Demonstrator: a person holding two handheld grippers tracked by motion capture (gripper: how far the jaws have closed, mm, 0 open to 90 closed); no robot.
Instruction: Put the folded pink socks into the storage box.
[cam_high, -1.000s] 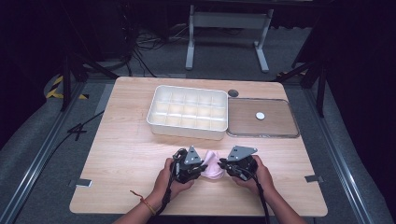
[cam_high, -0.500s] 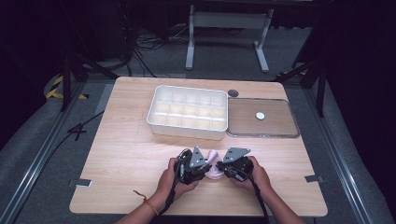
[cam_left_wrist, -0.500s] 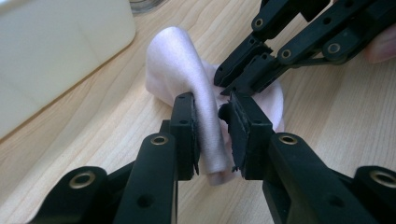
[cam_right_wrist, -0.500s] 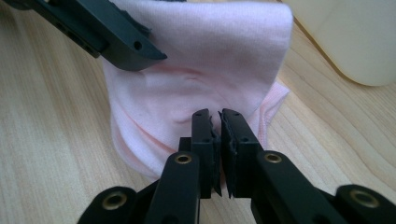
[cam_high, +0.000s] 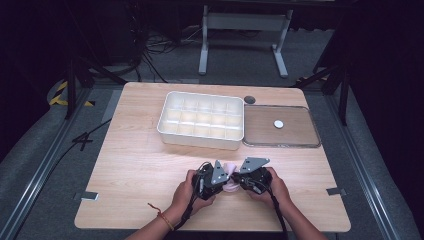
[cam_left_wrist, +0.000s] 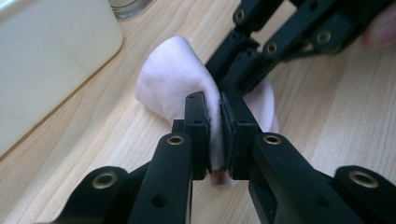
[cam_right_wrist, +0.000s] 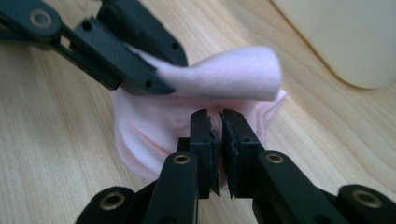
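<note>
A dark room with grey floor, cables and a metal stand lies beyond a light wooden desk (cam_high: 135, 150). At the far middle of the desk sits a white tray (cam_high: 201, 120) divided into compartments, and just to its right lies a flat clear lid (cam_high: 280, 126) with a small white disc (cam_high: 278, 123) on it; a dark round cap (cam_high: 249, 99) rests just beyond the lid's far left corner. At the near middle of the desk a pink cloth (cam_high: 230, 176) lies bunched between the two grippers, each held in one of the person's hands. The left gripper (cam_left_wrist: 215, 128) has its fingers (cam_left_wrist: 196, 126) pressed on a fold of the cloth, pinching it; they have just been closing, with the cloth between them. In its own view the cloth (cam_left_wrist: 173, 79) rises in a rounded flap beyond the fingers, with the tray's wall at the far left. The right gripper (cam_right_wrist: 219, 140) meets the cloth (cam_right_wrist: 219, 74) from the other side; its fingers (cam_right_wrist: 203, 135) stand nearly together with a thin slit between them at the cloth's near edge, and whether they nip the fabric I cannot tell. In the high view the left gripper (cam_high: 212, 178) and right gripper (cam_high: 252, 176) sit close together, just beside each other, well apart from the tray.
</note>
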